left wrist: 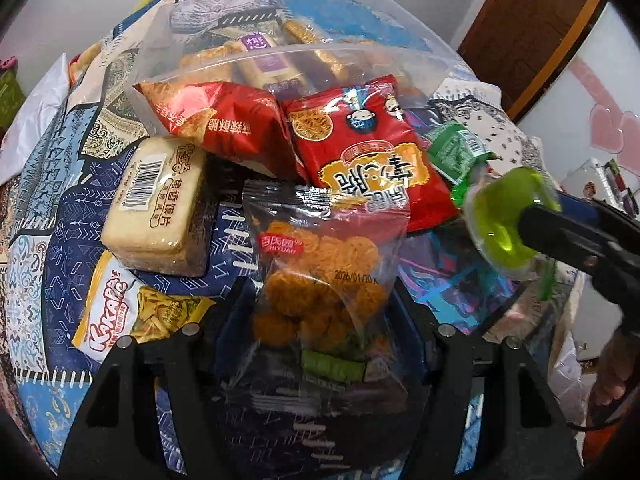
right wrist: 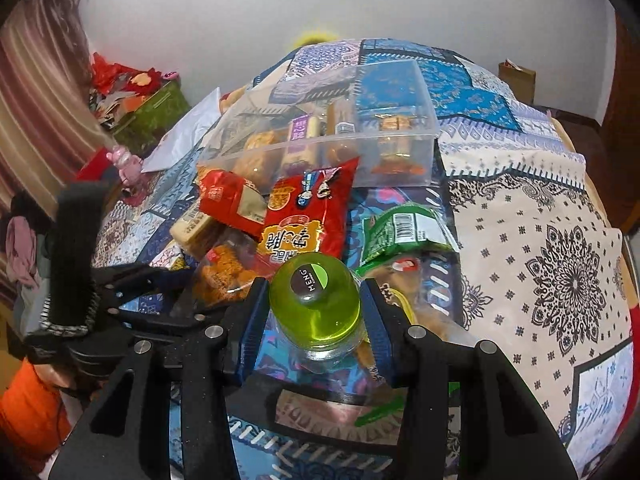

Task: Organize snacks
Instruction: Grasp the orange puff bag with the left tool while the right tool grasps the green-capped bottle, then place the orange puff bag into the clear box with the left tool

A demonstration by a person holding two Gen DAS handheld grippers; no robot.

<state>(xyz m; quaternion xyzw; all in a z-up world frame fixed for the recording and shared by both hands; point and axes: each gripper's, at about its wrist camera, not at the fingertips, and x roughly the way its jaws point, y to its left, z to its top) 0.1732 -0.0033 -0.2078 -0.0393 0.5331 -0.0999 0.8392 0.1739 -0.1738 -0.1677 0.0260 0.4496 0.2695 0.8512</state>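
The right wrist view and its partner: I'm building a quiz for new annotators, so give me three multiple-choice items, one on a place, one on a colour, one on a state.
1. Where is the clear plastic bin relative to the loose snack pile?
A. Behind it, farther from the grippers
B. Under the pile
C. Off the patterned cloth

2. What colour is the jelly cup in the right gripper?
A. Red
B. Yellow-green
C. Blue

3. What is the left gripper doing?
A. Standing open with nothing between its fingers
B. Holding a clear bag of orange snacks
C. Holding a red packet

Answers: 1 A, the bin sits beyond the packets; 2 B, the cup glows yellow-green; 3 B, the bag sits between its fingers.
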